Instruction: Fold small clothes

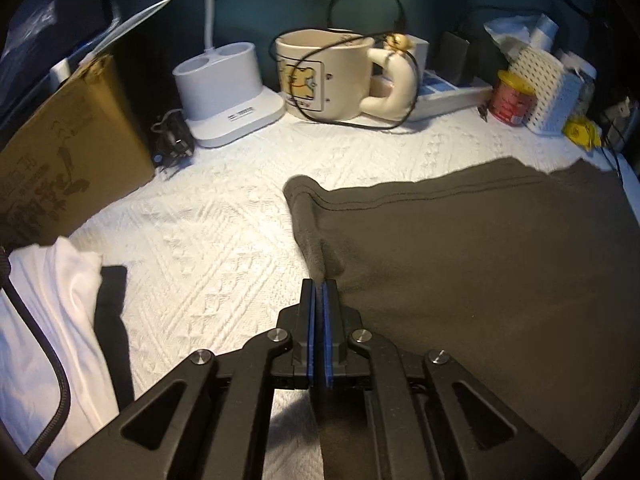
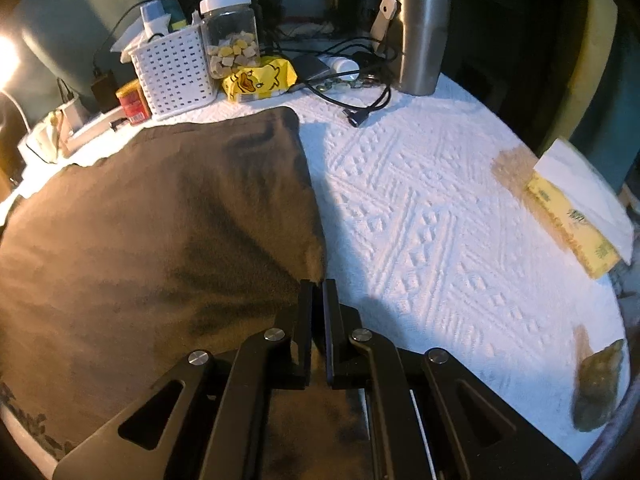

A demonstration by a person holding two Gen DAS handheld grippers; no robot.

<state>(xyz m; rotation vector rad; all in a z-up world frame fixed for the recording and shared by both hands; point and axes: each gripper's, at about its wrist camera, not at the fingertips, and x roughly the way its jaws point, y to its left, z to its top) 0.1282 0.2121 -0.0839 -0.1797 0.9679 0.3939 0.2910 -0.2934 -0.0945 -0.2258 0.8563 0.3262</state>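
At the left tongs (image 1: 319, 284): clenched on the brown cloth (image 1: 480, 272) along its left edge.
Right tongs (image 2: 318, 283): clenched on the same cloth's right edge.
Cloth: spread flat on the white quilted cover (image 1: 208, 240) between both tongs.
Beyond the cloth: cream mug (image 1: 320, 76), white basket (image 2: 172, 72), steel tumbler (image 2: 420, 36).

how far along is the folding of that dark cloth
Early stage. Done: the dark cloth lies spread flat on the white quilted cover, with no fold visible in it. In hand: the left gripper is shut on the cloth's left edge, and the right gripper is shut on its right edge. Left: lifting the pinched edges over to make the fold.
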